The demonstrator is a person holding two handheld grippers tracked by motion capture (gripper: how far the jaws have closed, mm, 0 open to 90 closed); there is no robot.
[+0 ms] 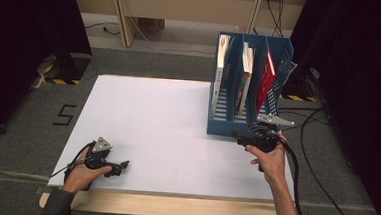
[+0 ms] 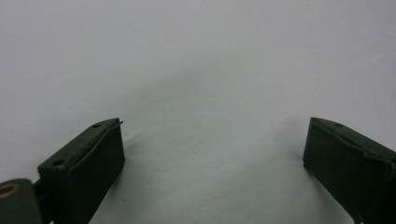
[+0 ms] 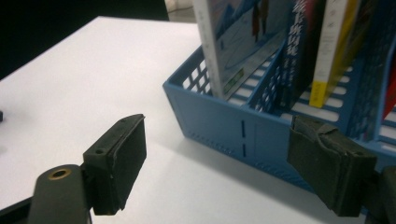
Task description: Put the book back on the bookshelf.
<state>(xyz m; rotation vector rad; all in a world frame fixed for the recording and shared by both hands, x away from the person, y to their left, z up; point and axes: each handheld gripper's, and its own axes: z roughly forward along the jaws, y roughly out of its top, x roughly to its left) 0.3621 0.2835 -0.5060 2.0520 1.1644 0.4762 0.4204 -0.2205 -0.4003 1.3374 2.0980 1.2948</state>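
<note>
A blue three-slot file rack point(image 1: 226, 125) stands at the back right of the white tabletop point(image 1: 152, 120). It holds a white book point(image 1: 223, 57), a colourful book point(image 1: 245, 76) and a red book point(image 1: 266, 79), one per slot. My right gripper point(image 1: 237, 136) is open just before the rack's front wall, nothing between its pads. In the right gripper view the right gripper point(image 3: 217, 163) faces the rack's low front wall point(image 3: 233, 126) and a pale-covered book point(image 3: 233, 42). My left gripper point(image 1: 123, 166) lies open near the front left edge, over bare white tabletop point(image 2: 196, 56).
A wooden strip point(image 1: 172, 206) runs along the table's front edge. A "5" marking point(image 1: 64, 115) is on the grey carpet at left. Cables point(image 1: 320, 160) trail over the floor at right. Black curtains close both sides.
</note>
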